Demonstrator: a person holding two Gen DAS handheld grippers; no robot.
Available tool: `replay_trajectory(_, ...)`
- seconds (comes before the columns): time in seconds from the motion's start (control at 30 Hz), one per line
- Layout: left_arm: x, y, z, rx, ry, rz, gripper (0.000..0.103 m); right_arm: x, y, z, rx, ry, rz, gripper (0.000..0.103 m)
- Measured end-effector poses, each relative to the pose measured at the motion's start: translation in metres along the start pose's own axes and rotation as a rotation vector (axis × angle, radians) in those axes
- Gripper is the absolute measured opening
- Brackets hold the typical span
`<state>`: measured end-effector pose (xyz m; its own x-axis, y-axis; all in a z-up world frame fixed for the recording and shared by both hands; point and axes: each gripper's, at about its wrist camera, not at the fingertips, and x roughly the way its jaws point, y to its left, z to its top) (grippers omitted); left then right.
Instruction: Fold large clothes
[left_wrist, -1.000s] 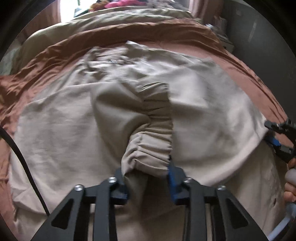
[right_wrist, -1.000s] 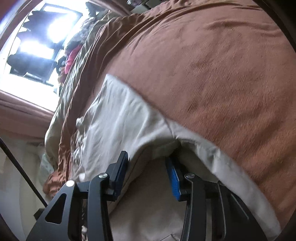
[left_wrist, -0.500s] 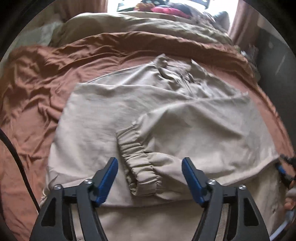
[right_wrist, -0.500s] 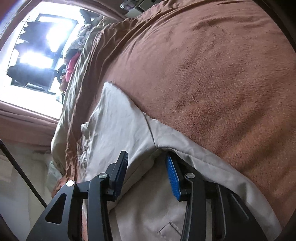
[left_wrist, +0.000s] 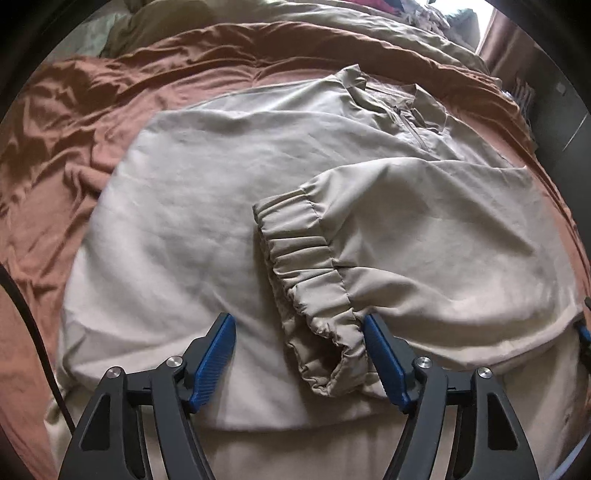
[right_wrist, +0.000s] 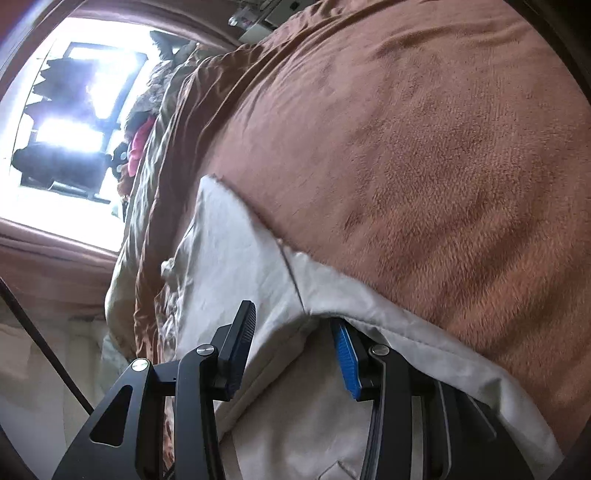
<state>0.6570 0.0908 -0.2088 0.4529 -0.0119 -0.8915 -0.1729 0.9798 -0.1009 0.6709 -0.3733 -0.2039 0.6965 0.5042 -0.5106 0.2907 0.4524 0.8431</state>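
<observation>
Across the near half of the bed lay the beige jacket (left_wrist: 207, 206), spread flat on the brown blanket (left_wrist: 55, 122), one sleeve folded over its body, elastic cuff (left_wrist: 310, 284) near-centre. Thin, soft, light fabric by the look; likely to sag and slide, so best gripped at cuff or hem seams. Left gripper (left_wrist: 299, 354) was wide, holding nothing, cuff between its jaws. Right gripper (right_wrist: 291, 347) stood partly apart, straddling the jacket's right edge fold; a true pinch couldn't be confirmed.

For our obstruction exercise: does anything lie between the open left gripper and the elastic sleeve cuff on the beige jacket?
Nothing visible does. The left gripper is open, and the sleeve cuff lies on the beige jacket directly ahead, its near end already between the fingers.
</observation>
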Motion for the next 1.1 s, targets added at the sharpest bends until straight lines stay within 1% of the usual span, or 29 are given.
replay_trajectory(0.1, -0.007, 0.003, 0.004, -0.011, -0.024, -0.025, 0.073, -0.003, 0.007, 0.000, -0.015, -0.009, -0.017, 0.040)
replay_trajectory(0.23, -0.025, 0.008, 0.005, -0.020, -0.065, -0.032, 0.073, -0.016, 0.023, -0.006, -0.058, -0.029, -0.052, 0.040)
replay_trajectory(0.37, -0.048, 0.017, -0.001, -0.041, -0.083, -0.052, 0.073, -0.036, 0.036, -0.016, -0.095, -0.077, -0.089, 0.040)
replay_trajectory(0.47, -0.066, 0.021, -0.009, -0.041, -0.096, -0.053, 0.073, -0.045, 0.044, -0.032, -0.109, -0.079, -0.079, 0.040)
replay_trajectory(0.63, -0.105, 0.031, -0.031, -0.065, -0.126, -0.083, 0.074, -0.059, 0.059, -0.053, -0.157, -0.062, -0.064, 0.040)
replay_trajectory(0.7, -0.119, 0.034, -0.041, -0.067, -0.135, -0.084, 0.077, -0.073, 0.055, -0.060, -0.176, -0.070, -0.049, 0.040)
replay_trajectory(0.77, -0.135, 0.037, -0.052, -0.071, -0.148, -0.084, 0.084, -0.087, 0.050, -0.073, -0.194, -0.074, -0.055, 0.040)
replay_trajectory(0.87, -0.158, 0.043, -0.071, -0.084, -0.164, -0.093, 0.088, -0.109, 0.043, -0.094, -0.223, -0.074, -0.056, 0.040)
replay_trajectory(0.9, -0.165, 0.045, -0.077, -0.084, -0.165, -0.095, 0.089, -0.116, 0.042, -0.101, -0.236, -0.063, -0.051, 0.047)
replay_trajectory(0.93, -0.175, 0.046, -0.085, -0.081, -0.166, -0.094, 0.090, -0.122, 0.043, -0.106, -0.249, -0.057, -0.044, 0.057)
replay_trajectory(1.0, -0.193, 0.049, -0.097, -0.075, -0.180, -0.096, 0.092, -0.137, 0.043, -0.114, -0.282, -0.056, -0.044, 0.068)
replay_trajectory(1.07, -0.213, 0.053, -0.109, -0.072, -0.202, -0.100, 0.097, -0.161, 0.045, -0.124, -0.333, -0.071, -0.047, 0.070)
replay_trajectory(1.1, -0.225, 0.055, -0.117, -0.073, -0.215, -0.100, 0.099, -0.173, 0.044, -0.128, -0.357, -0.079, -0.044, 0.074)
